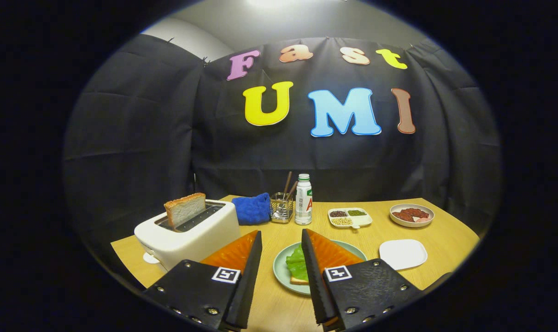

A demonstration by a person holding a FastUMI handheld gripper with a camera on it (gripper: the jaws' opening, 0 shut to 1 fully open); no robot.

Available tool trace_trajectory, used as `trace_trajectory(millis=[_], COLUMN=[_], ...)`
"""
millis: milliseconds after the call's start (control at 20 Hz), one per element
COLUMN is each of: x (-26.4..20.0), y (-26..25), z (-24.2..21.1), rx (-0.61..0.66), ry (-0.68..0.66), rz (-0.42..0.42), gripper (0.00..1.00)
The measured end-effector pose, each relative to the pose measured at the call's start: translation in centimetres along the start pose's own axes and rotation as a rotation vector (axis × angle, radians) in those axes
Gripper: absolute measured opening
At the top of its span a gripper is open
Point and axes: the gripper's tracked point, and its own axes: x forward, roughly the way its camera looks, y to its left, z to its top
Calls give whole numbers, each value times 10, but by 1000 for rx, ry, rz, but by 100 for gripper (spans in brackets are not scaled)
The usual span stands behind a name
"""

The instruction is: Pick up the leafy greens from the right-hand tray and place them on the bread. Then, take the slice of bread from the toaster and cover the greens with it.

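Gripper view: gripper (281, 240) with fingers spread wide, empty, above wooden tabletop (444, 240). Leafy greens (296, 263) lie on bread (298, 280) on green plate (283, 276), between fingers, partly hidden by right one. Bread slice (185, 209) stands in white toaster (191, 235), beyond left finger. White tray (403, 253) just right of plate

Claw (281, 240): wedge fingers, square fiducial markers, silver screws on textured mounts.
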Motion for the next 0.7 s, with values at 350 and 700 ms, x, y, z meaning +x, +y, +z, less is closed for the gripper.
trace_trajectory(millis=[350,700], x=[1,15], y=[76,149], z=[3,11], rx=[4,2], ry=[3,3], rz=[118,196], gripper=[53,53])
